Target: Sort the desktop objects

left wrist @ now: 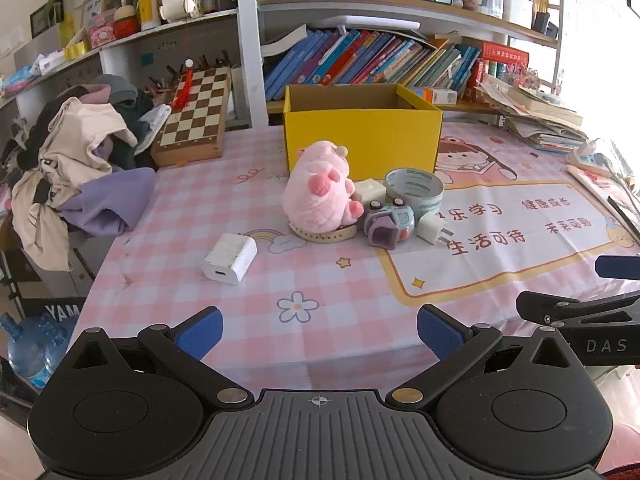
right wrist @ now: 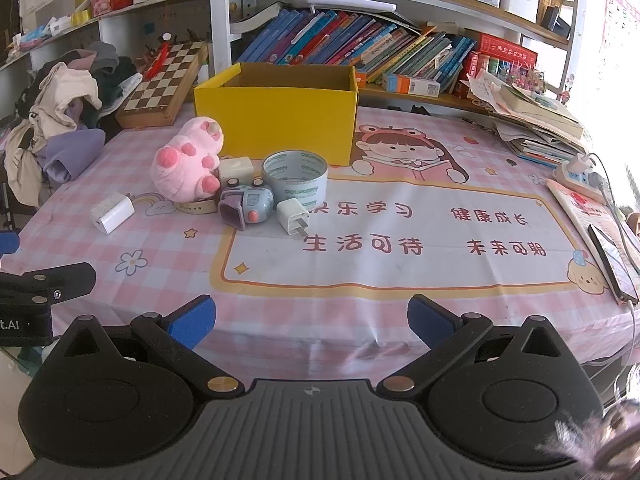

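An open yellow box [left wrist: 362, 138] [right wrist: 276, 120] stands at the back of the table. In front of it lie a pink plush pig [left wrist: 318, 188] [right wrist: 186, 162], a tape roll [left wrist: 414, 188] [right wrist: 296, 176], a toy camera [left wrist: 388, 222] [right wrist: 246, 204], a white plug charger [left wrist: 432, 226] [right wrist: 294, 214], a small white box [left wrist: 370, 192] [right wrist: 236, 168] and a band [left wrist: 328, 235] under the pig. A white charger block [left wrist: 230, 258] [right wrist: 112, 213] lies apart at the left. My left gripper [left wrist: 320, 336] and right gripper [right wrist: 312, 326] are open and empty, near the table's front edge.
A chessboard [left wrist: 196, 114] [right wrist: 164, 84] and a heap of clothes [left wrist: 80, 152] [right wrist: 60, 120] are at the back left. Book stacks [right wrist: 536, 120], a power strip [right wrist: 580, 172] and a phone [right wrist: 612, 260] line the right edge. Bookshelves rise behind the box.
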